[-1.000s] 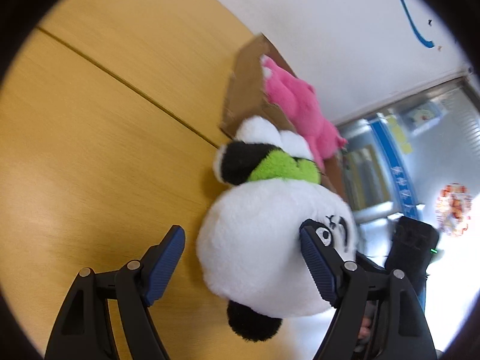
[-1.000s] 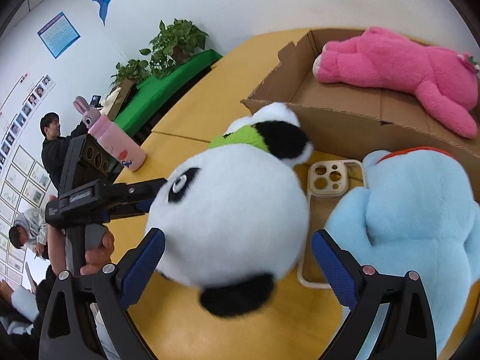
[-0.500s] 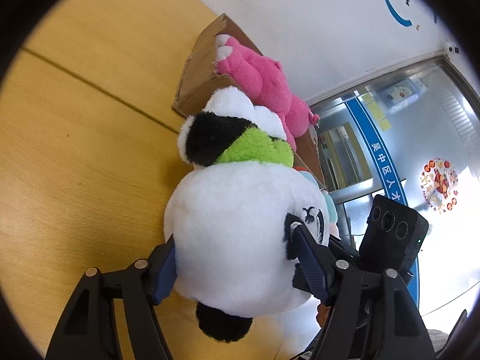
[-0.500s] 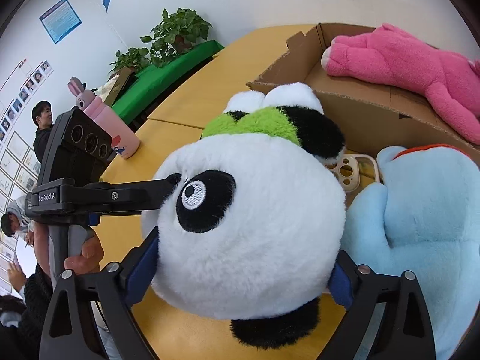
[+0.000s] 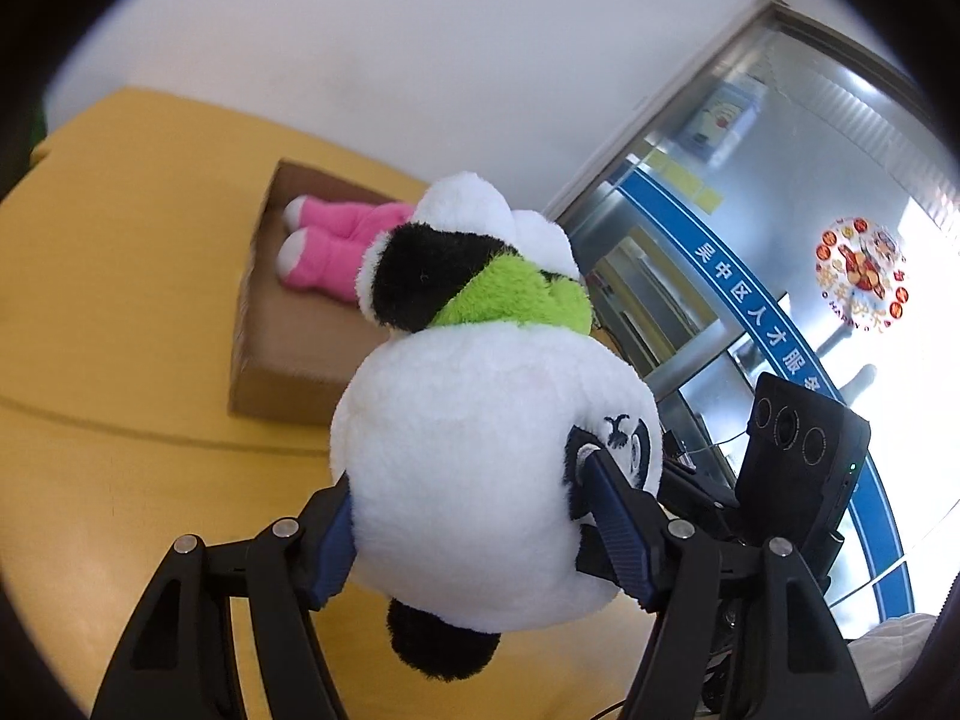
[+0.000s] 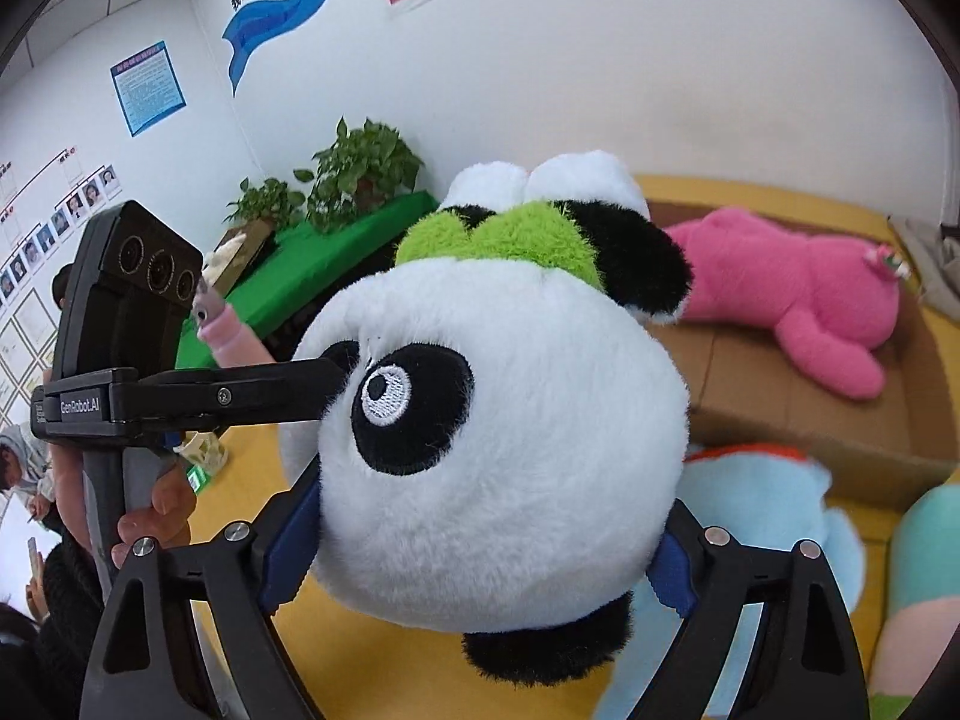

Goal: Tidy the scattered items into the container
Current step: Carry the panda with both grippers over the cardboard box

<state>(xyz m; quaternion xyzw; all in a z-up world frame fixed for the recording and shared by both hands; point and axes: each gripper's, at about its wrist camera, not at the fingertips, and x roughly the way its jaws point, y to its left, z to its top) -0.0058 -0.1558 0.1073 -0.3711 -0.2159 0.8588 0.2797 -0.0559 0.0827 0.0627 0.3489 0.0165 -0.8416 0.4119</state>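
A round plush panda point(image 5: 480, 480) with a green scarf hangs above the yellow table, squeezed from both sides. My left gripper point(image 5: 474, 534) is shut on its head, and my right gripper point(image 6: 480, 546) is shut on it too; the panda point(image 6: 504, 450) fills the right wrist view. The open cardboard box point(image 5: 288, 348) stands beyond it and holds a pink plush toy point(image 5: 336, 240), which also shows in the right wrist view point(image 6: 798, 294) inside the box point(image 6: 774, 396). The left gripper's body point(image 6: 150, 360) shows at the left of the right wrist view.
A light blue plush point(image 6: 768, 540) lies on the table point(image 6: 384, 672) in front of the box, with another pale plush point(image 6: 918, 588) at the far right. A pink bottle point(image 6: 228, 330) stands behind the left gripper. Plants on a green cloth point(image 6: 336, 252) are at the back.
Both grippers have closed on the panda and lifted it off the table. The views have tilted up, so the box now sits lower and farther behind it.
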